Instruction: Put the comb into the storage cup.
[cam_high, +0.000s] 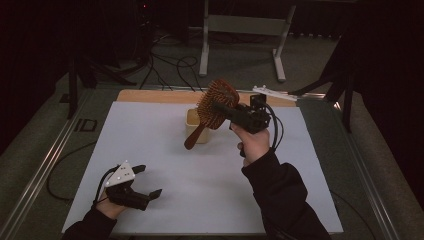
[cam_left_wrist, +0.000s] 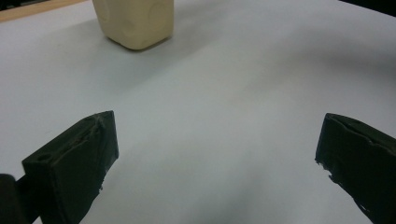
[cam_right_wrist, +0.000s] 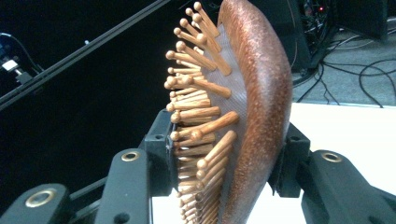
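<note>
A brown wooden hairbrush (cam_high: 212, 107) with wooden pins hangs above the table, its handle pointing down toward a cream square cup (cam_high: 191, 124). My right gripper (cam_high: 220, 107) is shut on the brush head; in the right gripper view the jaws clamp the brush (cam_right_wrist: 243, 112) from both sides, pins on the left, smooth back on the right. My left gripper (cam_high: 148, 181) rests low at the table's near left, open and holding nothing. In the left gripper view its fingers (cam_left_wrist: 74, 163) stand wide apart over the white surface, with the cream cup (cam_left_wrist: 134, 21) far ahead.
A white sheet (cam_high: 165, 200) covers the table, with a wooden strip (cam_high: 150, 96) along its far edge. A small white part (cam_high: 267, 91) lies at the far right edge. Cables and a metal stand (cam_high: 245, 30) are on the floor beyond.
</note>
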